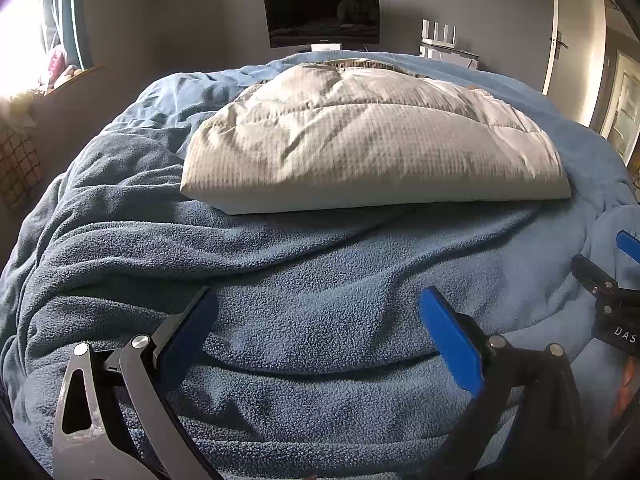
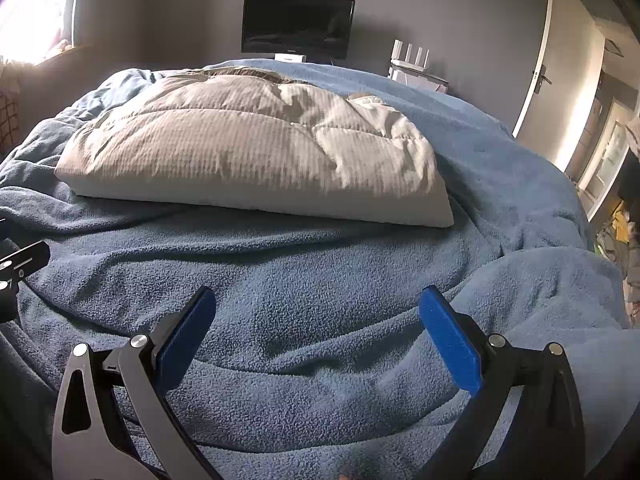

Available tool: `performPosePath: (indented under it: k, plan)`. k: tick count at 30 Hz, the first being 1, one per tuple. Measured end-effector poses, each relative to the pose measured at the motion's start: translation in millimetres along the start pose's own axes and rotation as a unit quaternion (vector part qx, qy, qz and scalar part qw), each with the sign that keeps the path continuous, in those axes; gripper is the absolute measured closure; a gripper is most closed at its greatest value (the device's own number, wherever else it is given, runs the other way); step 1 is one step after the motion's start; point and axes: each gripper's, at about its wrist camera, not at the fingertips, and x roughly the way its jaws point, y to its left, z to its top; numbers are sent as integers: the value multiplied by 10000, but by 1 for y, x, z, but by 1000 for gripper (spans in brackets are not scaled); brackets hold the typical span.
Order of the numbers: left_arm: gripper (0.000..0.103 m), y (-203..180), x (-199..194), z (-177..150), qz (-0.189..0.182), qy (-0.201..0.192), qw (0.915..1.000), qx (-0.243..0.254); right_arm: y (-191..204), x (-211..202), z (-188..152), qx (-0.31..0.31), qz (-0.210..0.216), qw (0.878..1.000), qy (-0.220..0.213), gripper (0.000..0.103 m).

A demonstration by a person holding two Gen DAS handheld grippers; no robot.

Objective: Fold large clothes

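Note:
A pale grey-white quilted garment (image 1: 372,140) lies folded into a thick rectangle on the blue fleece blanket (image 1: 304,264), beyond both grippers. It also shows in the right wrist view (image 2: 256,152), on the same blanket (image 2: 304,280). My left gripper (image 1: 318,304) is open and empty, low over the blanket in front of the garment's near edge. My right gripper (image 2: 318,304) is open and empty, likewise over the blanket. The right gripper's finger shows at the right edge of the left wrist view (image 1: 628,244). Part of the left gripper shows at the left edge of the right wrist view (image 2: 20,260).
A dark monitor (image 1: 322,14) and a white router (image 1: 438,40) stand against the far wall behind the bed. A bright window (image 1: 20,40) is at the left. A white door (image 1: 572,40) is at the right. The blanket bunches in folds at the left (image 1: 80,220).

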Motion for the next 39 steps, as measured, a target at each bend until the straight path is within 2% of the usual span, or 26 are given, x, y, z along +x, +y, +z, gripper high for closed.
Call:
performPosePath:
  k: [39]
  plan:
    - [6, -2, 1, 0, 19, 17, 10000, -5, 0, 0, 1, -44, -48, 10000, -36, 6]
